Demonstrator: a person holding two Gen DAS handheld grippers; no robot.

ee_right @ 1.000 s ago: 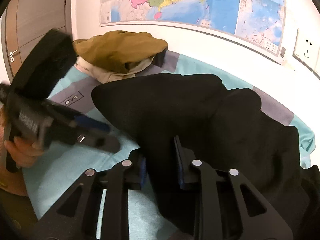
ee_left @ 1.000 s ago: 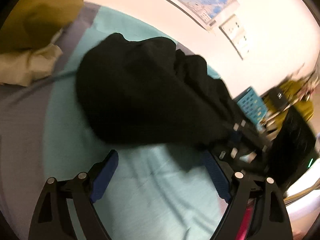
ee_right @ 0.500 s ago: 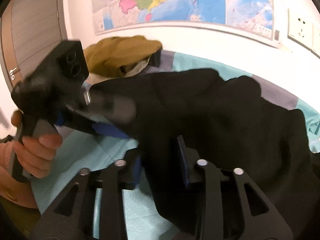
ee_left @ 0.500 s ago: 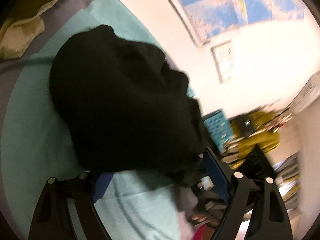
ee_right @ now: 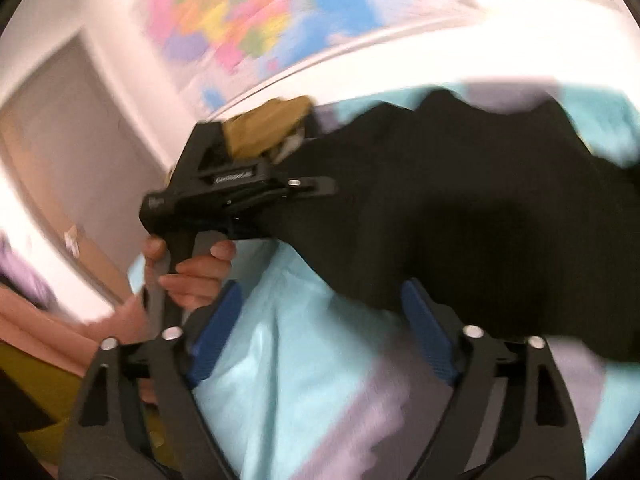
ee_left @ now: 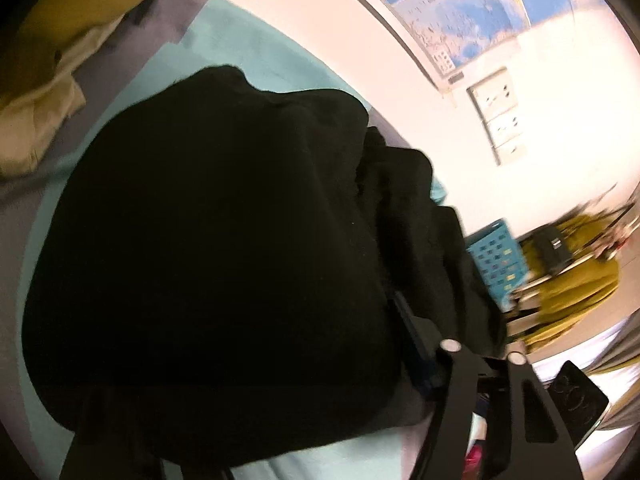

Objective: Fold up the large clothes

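Left gripper (ee_left: 256,392) closing around the black garment (ee_left: 224,248) — right gripper (ee_right: 324,340) opening, nothing between its blue pads

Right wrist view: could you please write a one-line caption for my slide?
Right gripper, jaws opening and empty over the teal sheet, beside a black garment that the left gripper reaches into.

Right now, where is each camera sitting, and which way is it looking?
Left wrist camera: sits on the left claw, looking down across the black garment on the teal sheet toward the wall map; black fabric lies between its closing fingers, one finger hidden.
Right wrist camera: sits on the right claw, looking over the sheet; its opening fingers have nothing between them, and the person's hand holds the left claw.
Both see the black garment, the sheet, the mustard clothes and the map.
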